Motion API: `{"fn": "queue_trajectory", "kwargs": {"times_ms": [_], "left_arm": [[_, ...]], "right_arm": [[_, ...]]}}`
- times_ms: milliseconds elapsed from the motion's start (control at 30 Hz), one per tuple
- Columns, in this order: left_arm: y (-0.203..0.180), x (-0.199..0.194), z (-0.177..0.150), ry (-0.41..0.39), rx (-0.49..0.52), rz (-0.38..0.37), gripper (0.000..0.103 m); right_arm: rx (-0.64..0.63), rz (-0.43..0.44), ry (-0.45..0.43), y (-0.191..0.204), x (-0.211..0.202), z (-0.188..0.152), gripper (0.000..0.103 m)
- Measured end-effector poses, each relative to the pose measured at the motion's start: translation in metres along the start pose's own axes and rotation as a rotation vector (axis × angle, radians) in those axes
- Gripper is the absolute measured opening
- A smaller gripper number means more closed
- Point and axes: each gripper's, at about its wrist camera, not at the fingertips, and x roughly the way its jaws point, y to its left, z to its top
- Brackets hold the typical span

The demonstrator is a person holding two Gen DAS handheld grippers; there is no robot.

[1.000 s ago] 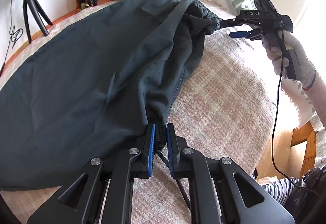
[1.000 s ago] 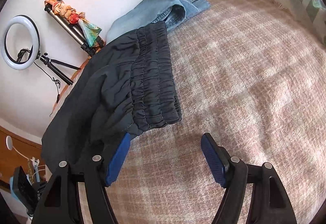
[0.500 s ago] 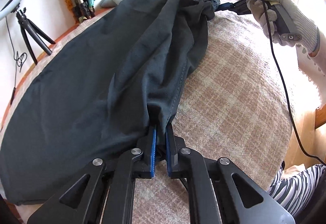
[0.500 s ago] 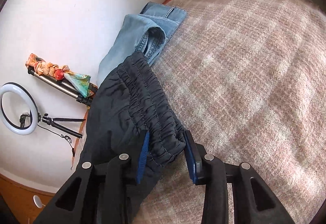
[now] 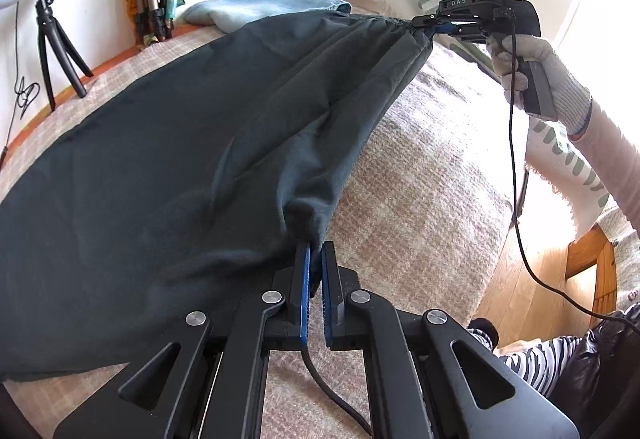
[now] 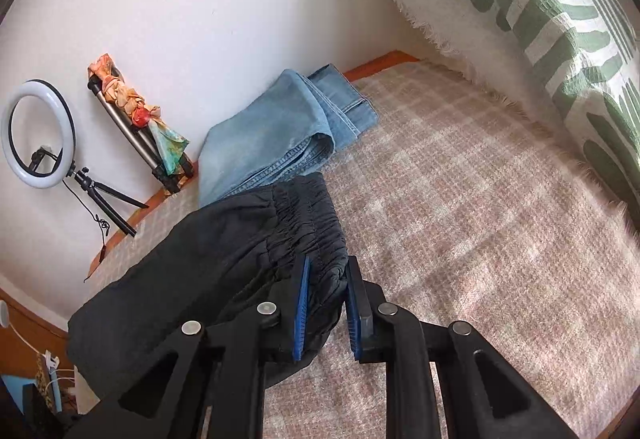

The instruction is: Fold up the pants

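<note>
Dark grey pants (image 5: 168, 159) lie spread over a pink plaid bed cover (image 5: 420, 207). My left gripper (image 5: 315, 251) is shut on the near edge of the pants and holds it slightly raised. My right gripper (image 6: 326, 267) is shut on the gathered elastic waistband (image 6: 308, 223); in the left wrist view it (image 5: 434, 28) holds that waistband corner lifted off the bed at the far right, so the cloth stretches taut between the two grippers. The far side of the pants still rests on the bed.
Folded blue jeans (image 6: 280, 135) lie on the bed by the wall. A green-patterned pillow (image 6: 540, 7) leans at the head. A ring light on a tripod (image 6: 38, 135) and a folded tripod (image 6: 140, 135) stand by the wall. The bed edge and wooden floor (image 5: 532, 267) lie to the right.
My right gripper closed on the waistband, then lifted it up and to the right. The pants edge between the grippers went from slack to taut. My left gripper kept its grip.
</note>
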Motion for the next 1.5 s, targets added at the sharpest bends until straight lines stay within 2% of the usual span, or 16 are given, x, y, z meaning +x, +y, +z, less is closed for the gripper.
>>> {"fn": "queue_trajectory", "kwargs": {"times_ms": [133,200,233,267,300,367,467,667,767,900,1000,1067,1133,1333,1400,1500], "left_arm": [[-0.012,0.01,-0.001,0.014,0.012,-0.014,0.004],[-0.016,0.005,-0.002,0.01,0.031,-0.003,0.004],[-0.015,0.001,-0.002,0.003,0.029,0.003,0.007],[-0.012,-0.005,-0.003,-0.012,0.017,0.008,0.009],[-0.007,-0.011,-0.004,-0.024,-0.003,0.008,0.015],[0.006,-0.027,-0.009,-0.052,-0.063,0.02,0.022],[0.032,-0.055,-0.023,-0.107,-0.153,0.05,0.032],[0.116,-0.111,-0.071,-0.205,-0.429,0.13,0.042],[0.17,-0.137,-0.107,-0.273,-0.612,0.183,0.053],[0.246,-0.162,-0.157,-0.333,-0.843,0.279,0.056],[0.297,-0.174,-0.195,-0.369,-1.032,0.245,0.056],[0.324,-0.182,-0.218,-0.396,-1.124,0.267,0.057],[0.345,-0.188,-0.234,-0.411,-1.191,0.3,0.057],[0.401,-0.195,-0.272,-0.507,-1.398,0.319,0.058],[0.414,-0.192,-0.278,-0.521,-1.438,0.345,0.058],[0.434,-0.183,-0.28,-0.522,-1.469,0.343,0.058]], "right_arm": [[-0.044,-0.128,0.014,-0.014,0.019,-0.01,0.015],[-0.033,-0.132,0.032,-0.017,0.022,-0.011,0.016],[-0.05,-0.134,0.035,-0.015,0.021,-0.011,0.019],[-0.083,-0.151,0.035,-0.009,0.019,-0.011,0.027],[-0.12,-0.173,0.026,-0.003,0.015,-0.011,0.03],[-0.195,-0.196,0.005,0.01,0.004,-0.012,0.042],[-0.271,-0.204,-0.029,0.031,-0.015,-0.017,0.05],[-0.364,-0.168,-0.076,0.073,-0.044,-0.037,0.054],[-0.388,-0.113,-0.073,0.094,-0.051,-0.05,0.056],[-0.439,-0.037,-0.048,0.125,-0.055,-0.071,0.06],[-0.498,0.005,-0.025,0.149,-0.053,-0.089,0.063],[-0.546,0.016,-0.013,0.164,-0.05,-0.101,0.064],[-0.584,0.025,-0.001,0.176,-0.047,-0.112,0.066],[-0.648,0.058,0.025,0.204,-0.043,-0.129,0.067],[-0.66,0.064,0.027,0.211,-0.042,-0.132,0.067],[-0.66,0.073,0.032,0.216,-0.041,-0.132,0.067]]}}
